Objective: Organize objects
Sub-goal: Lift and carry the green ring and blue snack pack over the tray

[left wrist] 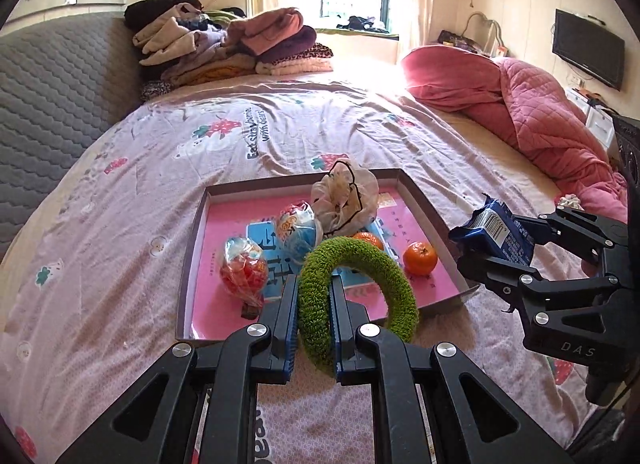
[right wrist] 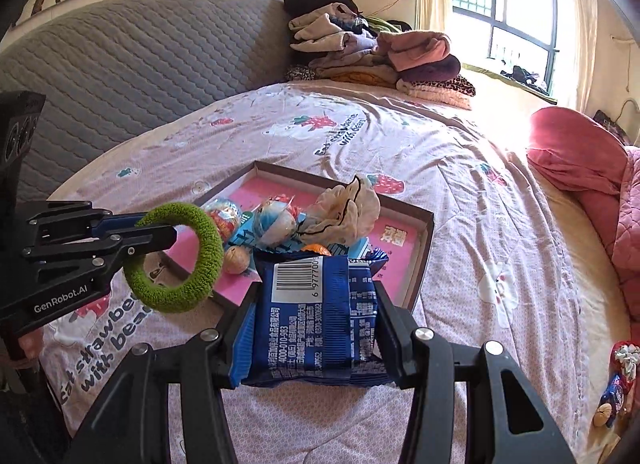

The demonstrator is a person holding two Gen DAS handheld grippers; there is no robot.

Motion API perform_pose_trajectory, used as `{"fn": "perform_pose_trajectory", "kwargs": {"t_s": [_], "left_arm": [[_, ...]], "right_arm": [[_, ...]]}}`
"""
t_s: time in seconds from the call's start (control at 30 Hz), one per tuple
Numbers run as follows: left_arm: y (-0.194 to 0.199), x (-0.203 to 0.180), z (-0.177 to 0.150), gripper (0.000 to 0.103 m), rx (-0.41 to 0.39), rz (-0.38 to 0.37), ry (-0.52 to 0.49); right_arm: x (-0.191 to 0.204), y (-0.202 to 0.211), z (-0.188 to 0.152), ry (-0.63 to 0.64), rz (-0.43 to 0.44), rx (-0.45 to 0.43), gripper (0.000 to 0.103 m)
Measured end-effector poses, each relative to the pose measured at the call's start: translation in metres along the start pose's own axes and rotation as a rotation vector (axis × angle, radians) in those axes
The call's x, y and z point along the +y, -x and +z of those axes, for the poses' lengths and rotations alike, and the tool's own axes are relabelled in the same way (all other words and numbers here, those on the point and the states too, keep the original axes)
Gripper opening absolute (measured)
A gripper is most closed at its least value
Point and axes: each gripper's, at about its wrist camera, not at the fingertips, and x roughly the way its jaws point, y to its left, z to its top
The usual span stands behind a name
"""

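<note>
Looking along the left gripper (left wrist: pixel 314 304): jaws pinched on green ring (left wrist: pixel 352 288), tray (left wrist: pixel 424 192) just ahead and below, near rim close. Right wrist view: right gripper (right wrist: pixel 316 320) clamps blue packet (right wrist: pixel 316 316) widthwise, long axis forward; tray beyond it, bare floor at its right end.

Tray (left wrist: pixel 424 194) far-left corner and near-left strip bare; middle blocked w/ candy bags (left wrist: pixel 244 272), scrunchie (left wrist: pixel 344 200), oranges (left wrist: pixel 419 258). Bed (left wrist: pixel 132 200) left of tray open.
</note>
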Motion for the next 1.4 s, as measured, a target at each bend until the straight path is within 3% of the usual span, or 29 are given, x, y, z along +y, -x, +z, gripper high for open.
{"fn": "perform_pose_trajectory", "kwargs": {"t_s": [0.3, 0.57, 1.4], "left_arm": [[-0.014, 0.001, 0.017, 0.014, -0.005, 0.012, 0.005], [-0.036, -0.001, 0.025, 0.014, 0.007, 0.025, 0.002], [-0.105, -0.002, 0.009, 0.014, 0.092, 0.02, 0.001]], "right_arm": [[-0.002, 0.0, 0.021, -0.029, -0.01, -0.066, 0.051], [-0.014, -0.016, 0.031, -0.069, -0.033, -0.067, 0.051], [-0.025, -0.091, 0.005, -0.079, -0.071, 0.101, 0.051]]}}
